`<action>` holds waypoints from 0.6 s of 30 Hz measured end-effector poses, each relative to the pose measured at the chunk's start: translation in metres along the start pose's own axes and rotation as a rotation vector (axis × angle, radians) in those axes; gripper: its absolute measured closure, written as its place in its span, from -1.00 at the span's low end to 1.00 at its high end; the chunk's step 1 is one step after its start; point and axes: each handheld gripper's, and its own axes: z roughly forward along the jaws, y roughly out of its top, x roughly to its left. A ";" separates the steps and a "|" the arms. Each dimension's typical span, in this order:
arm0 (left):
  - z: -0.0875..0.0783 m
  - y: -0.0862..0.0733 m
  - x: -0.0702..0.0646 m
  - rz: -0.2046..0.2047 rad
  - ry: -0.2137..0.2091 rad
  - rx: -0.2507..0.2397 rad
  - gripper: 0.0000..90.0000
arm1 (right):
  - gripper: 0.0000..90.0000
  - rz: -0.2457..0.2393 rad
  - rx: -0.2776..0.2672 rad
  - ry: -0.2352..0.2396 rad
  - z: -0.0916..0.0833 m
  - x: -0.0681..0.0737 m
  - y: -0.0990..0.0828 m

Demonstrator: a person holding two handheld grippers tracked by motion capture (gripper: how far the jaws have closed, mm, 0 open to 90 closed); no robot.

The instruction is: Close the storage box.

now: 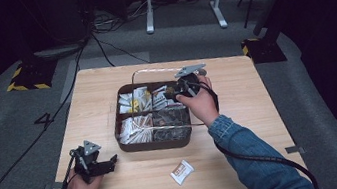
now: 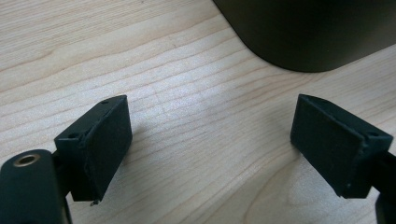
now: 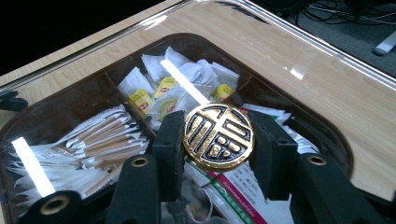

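A dark brown tray (image 1: 154, 146) with several compartments sits mid-table. Tea bags (image 1: 133, 100) and stick packets (image 1: 133, 127) lie inside it. Over the tray is a clear lid (image 1: 152, 69) with a round gold knob (image 3: 218, 135). My right gripper (image 1: 172, 93) is shut on that knob, one pad on each side, as the right gripper view (image 3: 218, 140) shows. The lid's shiny edge (image 3: 280, 32) reaches beyond the tray's rim (image 3: 337, 144). My left gripper (image 1: 112, 161) rests on the table near the front left, open (image 2: 210, 144) with bare wood between its pads.
A small white and brown packet (image 1: 182, 172) lies on the table (image 1: 240, 114) near the front edge. A rounded corner of the tray (image 2: 308, 37) stands just ahead of the left gripper. A cable trails from the right gripper past the sleeve.
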 end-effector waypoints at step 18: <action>0.000 0.000 0.000 0.000 0.000 0.000 -0.71 | 0.31 0.006 0.030 -0.014 0.044 0.032 0.001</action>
